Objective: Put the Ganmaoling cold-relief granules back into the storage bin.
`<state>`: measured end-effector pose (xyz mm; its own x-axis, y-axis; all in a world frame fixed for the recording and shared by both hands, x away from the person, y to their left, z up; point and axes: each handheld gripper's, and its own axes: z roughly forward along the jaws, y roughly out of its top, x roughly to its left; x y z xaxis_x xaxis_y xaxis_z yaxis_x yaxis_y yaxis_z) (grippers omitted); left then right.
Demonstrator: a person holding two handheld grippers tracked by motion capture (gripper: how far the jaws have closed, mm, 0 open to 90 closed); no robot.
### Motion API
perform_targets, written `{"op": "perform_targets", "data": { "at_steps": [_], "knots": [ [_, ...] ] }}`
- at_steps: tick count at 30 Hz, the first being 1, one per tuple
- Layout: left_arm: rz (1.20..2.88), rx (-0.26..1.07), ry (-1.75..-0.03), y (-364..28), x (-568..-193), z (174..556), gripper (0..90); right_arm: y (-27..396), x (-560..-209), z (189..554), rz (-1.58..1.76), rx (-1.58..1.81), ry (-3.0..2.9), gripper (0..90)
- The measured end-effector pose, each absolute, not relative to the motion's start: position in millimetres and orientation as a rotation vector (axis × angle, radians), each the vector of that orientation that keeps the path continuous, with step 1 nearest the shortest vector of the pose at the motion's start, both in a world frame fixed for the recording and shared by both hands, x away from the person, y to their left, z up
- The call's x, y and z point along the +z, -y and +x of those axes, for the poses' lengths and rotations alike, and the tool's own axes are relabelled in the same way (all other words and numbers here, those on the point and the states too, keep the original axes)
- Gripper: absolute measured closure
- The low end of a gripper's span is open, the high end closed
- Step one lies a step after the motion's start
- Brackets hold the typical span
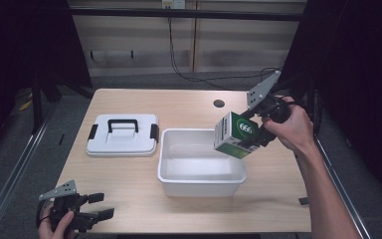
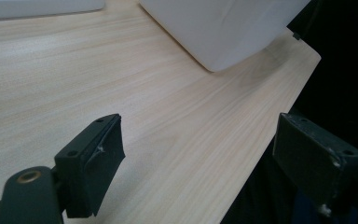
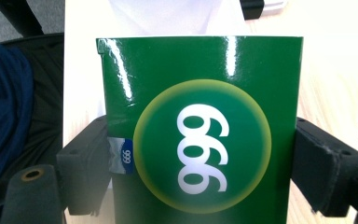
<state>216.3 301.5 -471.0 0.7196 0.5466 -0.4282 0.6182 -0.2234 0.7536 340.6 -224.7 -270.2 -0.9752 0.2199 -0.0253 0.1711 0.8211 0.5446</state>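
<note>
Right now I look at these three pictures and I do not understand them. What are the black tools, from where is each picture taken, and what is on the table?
A person holds a hand tool with two black jaws in each hand; there is no robot arm. The high view looks down on the wooden table. Each other picture comes from a camera riding on one tool. The right gripper clamps a green box marked 999 above the open white bin. The left gripper is open and empty at the near left edge of the table. The bin's white lid, with a black handle, lies left of the bin.
</note>
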Motion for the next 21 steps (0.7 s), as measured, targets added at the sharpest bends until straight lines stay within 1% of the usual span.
{"op": "perform_targets", "data": {
  "at_steps": [9, 15, 21],
  "knots": [
    [1.883, -0.093, -0.901, -302, -471, 217, 16.0, 211, -276, 347, 0.313, 0.771, -2.965, 16.0],
    [1.889, -0.09, -0.898, -301, -471, 216, 16.0, 193, -290, 355, 0.278, 0.611, -3.028, 16.0],
    [1.89, -0.086, -0.899, -301, -471, 216, 16.0, 184, -300, 358, 0.245, 0.552, -3.06, 15.9]
  ]
}}
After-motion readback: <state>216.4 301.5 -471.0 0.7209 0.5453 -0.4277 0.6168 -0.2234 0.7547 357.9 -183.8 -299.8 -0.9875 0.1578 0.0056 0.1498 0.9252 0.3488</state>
